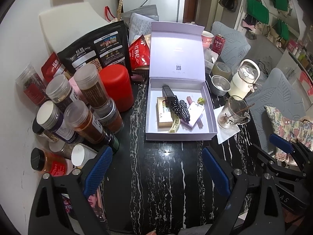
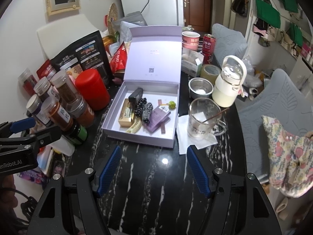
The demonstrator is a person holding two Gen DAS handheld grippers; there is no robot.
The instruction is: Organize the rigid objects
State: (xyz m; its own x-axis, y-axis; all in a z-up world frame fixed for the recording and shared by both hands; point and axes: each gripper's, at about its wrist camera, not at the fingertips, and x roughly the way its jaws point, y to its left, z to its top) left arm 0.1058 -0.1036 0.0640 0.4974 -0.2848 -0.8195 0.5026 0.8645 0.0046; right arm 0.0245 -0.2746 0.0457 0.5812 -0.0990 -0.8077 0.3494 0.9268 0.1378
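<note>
Both grippers, left [image 1: 156, 168] and right [image 2: 153, 168], jaws apart, empty, near side of open box [image 2: 137, 137]; jars [image 1: 82, 105] left.

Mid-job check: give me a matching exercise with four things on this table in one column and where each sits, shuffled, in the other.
Things:
1. gold box
2. red canister
3. glass mug
4. steel bowl

Places:
A. on the white napkin
B. inside the open lavender box
C. between the mug and the tape roll
D. left of the box, beside the spice jars

Pairs: 1-B, 2-D, 3-A, 4-C
</note>
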